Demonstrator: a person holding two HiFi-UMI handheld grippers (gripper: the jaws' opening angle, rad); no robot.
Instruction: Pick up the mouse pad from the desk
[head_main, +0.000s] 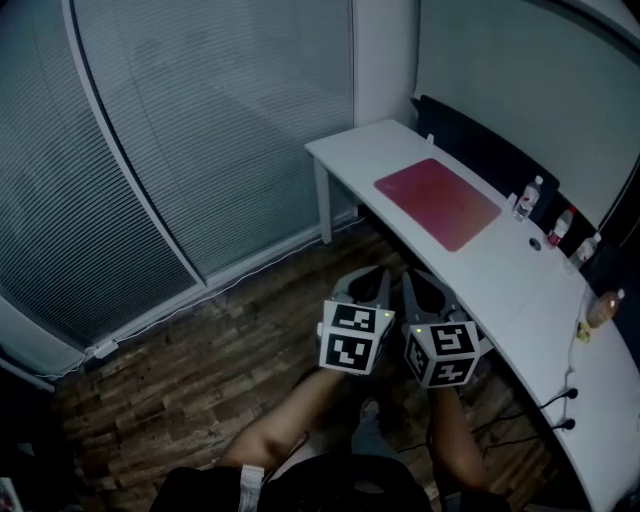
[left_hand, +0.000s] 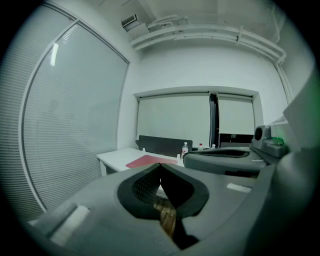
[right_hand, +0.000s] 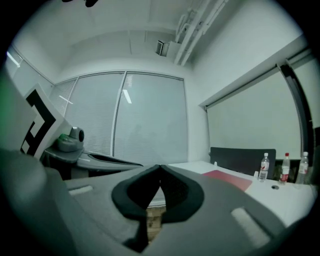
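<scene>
A red mouse pad (head_main: 438, 202) lies flat on the long white desk (head_main: 500, 275), near its far end. It shows small in the left gripper view (left_hand: 150, 161) and the right gripper view (right_hand: 229, 179). My left gripper (head_main: 377, 275) and right gripper (head_main: 418, 280) hang side by side over the wooden floor, short of the desk's front edge and apart from the pad. Both point toward the desk. Each has its jaws shut tip to tip (left_hand: 160, 165) (right_hand: 159, 167) with nothing between them.
Three small bottles (head_main: 530, 198) (head_main: 560, 226) (head_main: 586, 249) stand along the desk's back edge beside a dark partition (head_main: 480, 140). Another bottle (head_main: 603, 308) sits further right. Cables (head_main: 555, 400) hang off the desk front. Blinds-covered glass walls (head_main: 200, 140) stand left.
</scene>
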